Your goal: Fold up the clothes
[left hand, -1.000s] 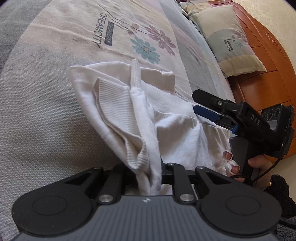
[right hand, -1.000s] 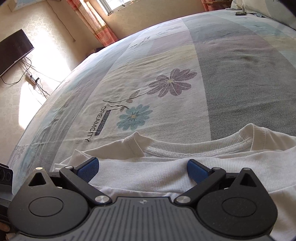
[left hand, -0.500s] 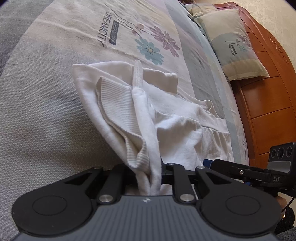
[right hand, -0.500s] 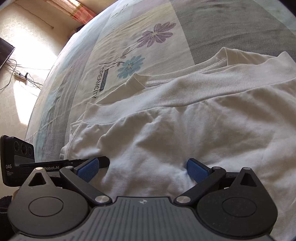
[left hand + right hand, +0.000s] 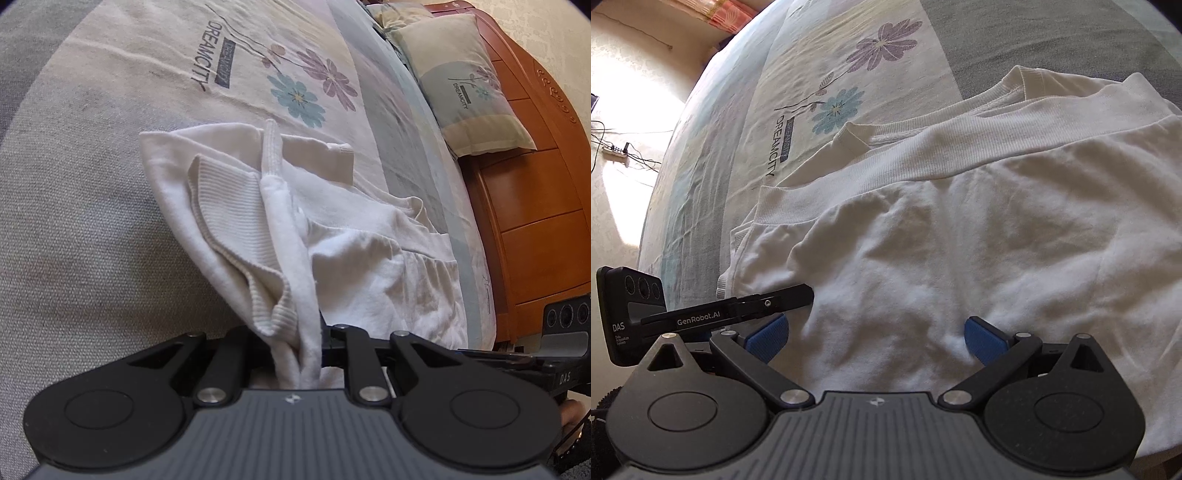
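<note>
A white sweatshirt point(image 5: 369, 266) lies partly folded on the flowered bedsheet point(image 5: 110, 184). My left gripper point(image 5: 295, 350) is shut on a bunched edge of it, ribbed hem and seam running up from between the fingers. In the right wrist view the sweatshirt point(image 5: 960, 236) fills the middle, its ribbed hem band and collar at the far side. My right gripper point(image 5: 875, 338) hovers open just over the near part of the cloth, blue pads wide apart with nothing pinched. The left gripper point(image 5: 807, 293) shows there at the left, its tip on the garment's left edge.
A pillow point(image 5: 469, 85) leans on the orange wooden headboard point(image 5: 535, 206) at the far right. The right gripper's camera housing point(image 5: 565, 321) sits close to my left gripper. Beyond the bed, a power strip point(image 5: 615, 151) with cables lies on the sunlit floor.
The right gripper drew back from the collar toward the near side of the sweatshirt and rolled, ending beside the left gripper. The left gripper kept still, gripping the cloth.
</note>
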The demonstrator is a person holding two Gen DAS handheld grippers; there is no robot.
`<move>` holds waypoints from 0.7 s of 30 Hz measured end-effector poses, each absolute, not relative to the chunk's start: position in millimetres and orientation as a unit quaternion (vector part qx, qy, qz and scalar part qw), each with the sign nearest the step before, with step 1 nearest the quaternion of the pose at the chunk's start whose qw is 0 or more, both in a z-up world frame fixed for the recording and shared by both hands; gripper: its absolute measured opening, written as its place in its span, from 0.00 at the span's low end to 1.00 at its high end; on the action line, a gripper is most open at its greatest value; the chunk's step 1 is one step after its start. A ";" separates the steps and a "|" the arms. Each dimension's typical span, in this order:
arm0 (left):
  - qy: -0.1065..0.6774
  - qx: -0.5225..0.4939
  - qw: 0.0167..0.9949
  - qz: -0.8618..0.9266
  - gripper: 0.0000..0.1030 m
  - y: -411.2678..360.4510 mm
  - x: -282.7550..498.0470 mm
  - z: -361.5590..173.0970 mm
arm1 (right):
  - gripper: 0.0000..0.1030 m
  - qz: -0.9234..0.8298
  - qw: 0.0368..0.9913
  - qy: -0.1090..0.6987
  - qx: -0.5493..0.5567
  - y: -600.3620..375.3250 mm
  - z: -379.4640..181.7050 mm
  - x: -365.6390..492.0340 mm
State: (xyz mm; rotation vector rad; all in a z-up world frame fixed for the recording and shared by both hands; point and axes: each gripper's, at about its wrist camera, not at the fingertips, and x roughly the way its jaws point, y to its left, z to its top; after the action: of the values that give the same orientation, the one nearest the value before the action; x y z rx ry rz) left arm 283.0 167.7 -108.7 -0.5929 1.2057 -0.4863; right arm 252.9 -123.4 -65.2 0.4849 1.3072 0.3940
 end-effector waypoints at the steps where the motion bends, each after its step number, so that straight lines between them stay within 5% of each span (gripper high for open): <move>1: 0.554 -0.273 0.754 -0.224 0.17 168.0 283.6 -108.9 | 1.00 0.177 0.744 0.606 0.220 -122.6 -69.3 251.4; 21: 0.568 -0.260 0.720 -0.302 0.12 143.0 303.9 -55.9 | 1.00 0.141 0.799 0.551 0.194 -177.8 -30.2 223.2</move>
State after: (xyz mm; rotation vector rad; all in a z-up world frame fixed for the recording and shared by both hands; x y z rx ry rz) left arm 303.9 143.0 -55.9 -0.5740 1.2557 -0.6686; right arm 223.2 -177.8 -30.2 0.4167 1.1815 0.3022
